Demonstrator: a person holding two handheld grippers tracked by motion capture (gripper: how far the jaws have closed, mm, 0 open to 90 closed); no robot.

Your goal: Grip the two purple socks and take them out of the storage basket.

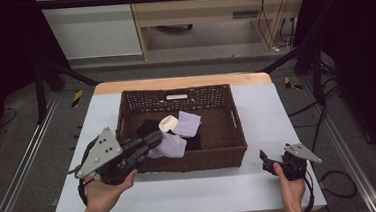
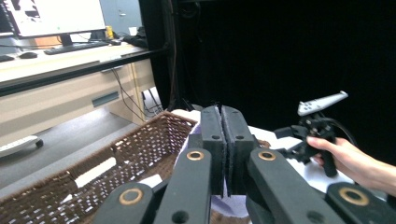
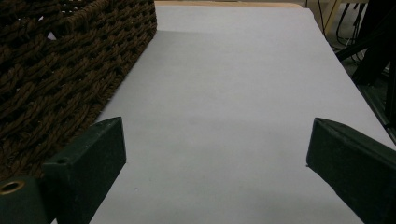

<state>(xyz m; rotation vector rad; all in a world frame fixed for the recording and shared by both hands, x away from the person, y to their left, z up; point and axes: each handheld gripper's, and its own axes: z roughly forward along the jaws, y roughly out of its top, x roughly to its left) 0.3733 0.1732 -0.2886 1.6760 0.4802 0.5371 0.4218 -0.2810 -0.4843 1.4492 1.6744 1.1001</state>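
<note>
Holding a gripper in each hand, you have both forearms coming in from the near edge of the table. Your right gripper sits low over the bare white tabletop just right of the basket's near right corner, and in the right gripper view its jaws stand wide apart with nothing but table between them. Your left gripper reaches up and across the basket's near left rim; in the left gripper view its two jaws are pressed together, and a strip of pale purple cloth shows just under and behind them, but you cannot tell from these views whether the pads actually pinch the fabric. From above, that cloth drapes at the near left part of the basket, right at the tips of your left gripper. Farther in, a second purple cloth lies near the middle, touching a small cream piece to its left, with dark cloth beside and beneath them. The brown wicker basket stands in the middle of the table, a handle slot in its far wall. Beyond the table's far edge stands a light wooden desk.
</note>
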